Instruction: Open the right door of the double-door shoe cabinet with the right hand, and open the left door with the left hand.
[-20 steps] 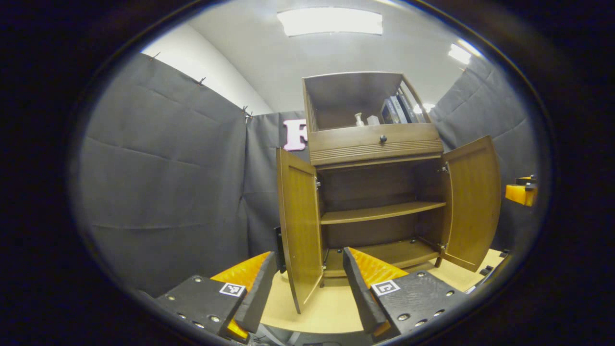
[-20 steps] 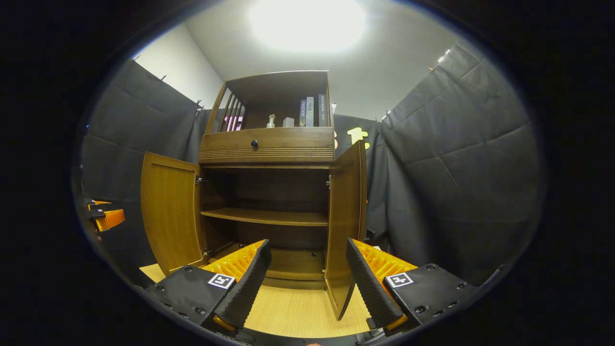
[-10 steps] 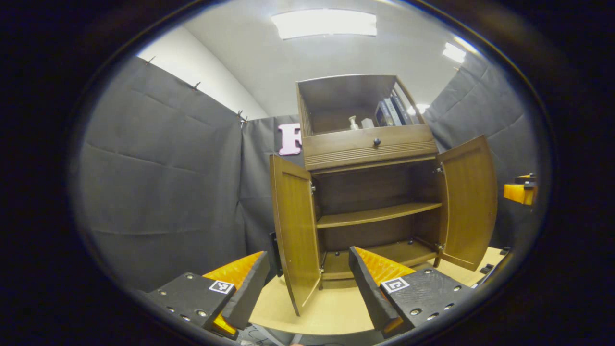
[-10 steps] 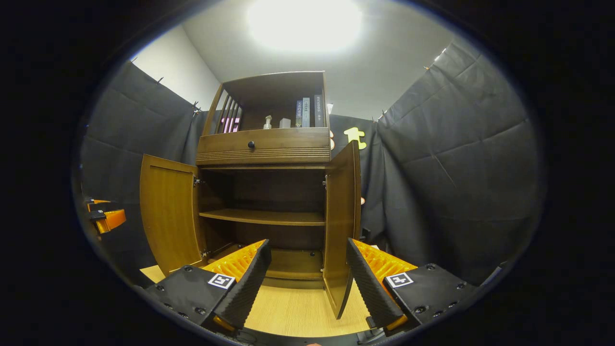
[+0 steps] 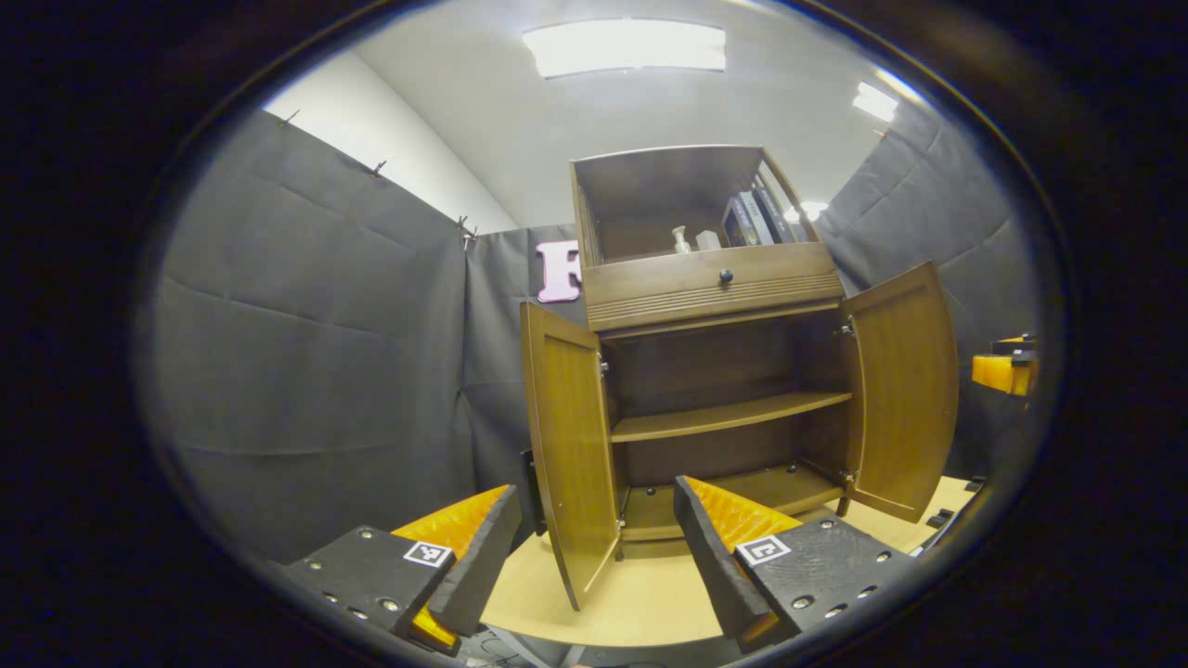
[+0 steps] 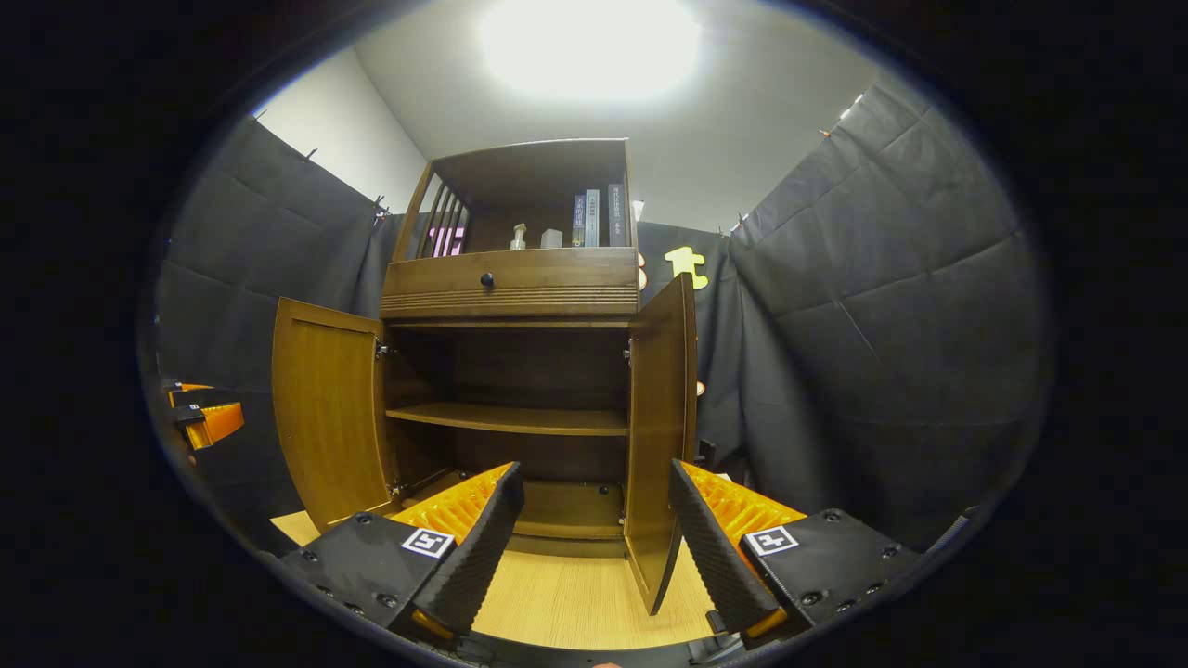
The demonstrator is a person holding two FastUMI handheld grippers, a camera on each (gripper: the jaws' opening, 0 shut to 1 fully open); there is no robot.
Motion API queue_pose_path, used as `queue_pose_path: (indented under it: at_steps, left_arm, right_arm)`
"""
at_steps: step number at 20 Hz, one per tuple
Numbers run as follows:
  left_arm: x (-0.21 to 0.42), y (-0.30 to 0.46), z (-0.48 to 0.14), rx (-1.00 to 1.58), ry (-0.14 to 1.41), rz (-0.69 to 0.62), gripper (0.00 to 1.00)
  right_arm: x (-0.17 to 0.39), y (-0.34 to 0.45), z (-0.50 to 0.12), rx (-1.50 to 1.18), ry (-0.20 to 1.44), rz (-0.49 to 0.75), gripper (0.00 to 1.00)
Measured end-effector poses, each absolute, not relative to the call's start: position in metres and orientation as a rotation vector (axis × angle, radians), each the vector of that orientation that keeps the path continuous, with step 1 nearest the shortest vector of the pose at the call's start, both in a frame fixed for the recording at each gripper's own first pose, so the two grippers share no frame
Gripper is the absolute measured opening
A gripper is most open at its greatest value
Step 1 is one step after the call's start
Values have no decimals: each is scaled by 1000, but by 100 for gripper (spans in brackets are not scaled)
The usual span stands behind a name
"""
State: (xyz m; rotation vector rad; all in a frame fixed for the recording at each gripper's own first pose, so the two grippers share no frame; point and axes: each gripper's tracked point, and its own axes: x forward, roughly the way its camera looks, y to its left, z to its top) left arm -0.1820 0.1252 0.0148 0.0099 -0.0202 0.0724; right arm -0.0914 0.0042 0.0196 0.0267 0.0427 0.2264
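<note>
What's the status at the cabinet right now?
Left gripper open, right gripper open, neither touching anything. Left door and right door both swung open. Nothing in the way.

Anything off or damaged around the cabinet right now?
Nothing stands out. Both doors, left door and right door, stand swung open and hang straight; the cabinet looks intact, its inner shelves bare, and the books up top stand upright.

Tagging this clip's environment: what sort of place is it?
Likely a staged recording booth, not a home: black cloth walls pinned up around a lone wooden shoe cabinet, both doors open, on a pale wood floor, under ceiling panel lights.
</note>
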Motion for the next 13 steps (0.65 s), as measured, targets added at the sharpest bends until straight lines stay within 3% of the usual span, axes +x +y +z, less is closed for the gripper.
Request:
queue_pose_path:
  at_steps: [3,4,9,10,13]
  left_arm:
    - [-182,126,13,3,-17,75,95]
    - [-182,126,13,2,-17,75,96]
    - [-183,125,15,10,-20,73,95]
    - [-183,125,15,10,-20,73,95]
    - [-183,125,15,10,-22,68,95]
  right_arm:
    - [-92,4,19,27,44,224,98]
    - [-92,4,19,27,44,223,94]
    - [-93,6,19,28,43,225,94]
    - [-92,6,19,28,42,225,98]
    - [-92,7,20,26,41,227,94]
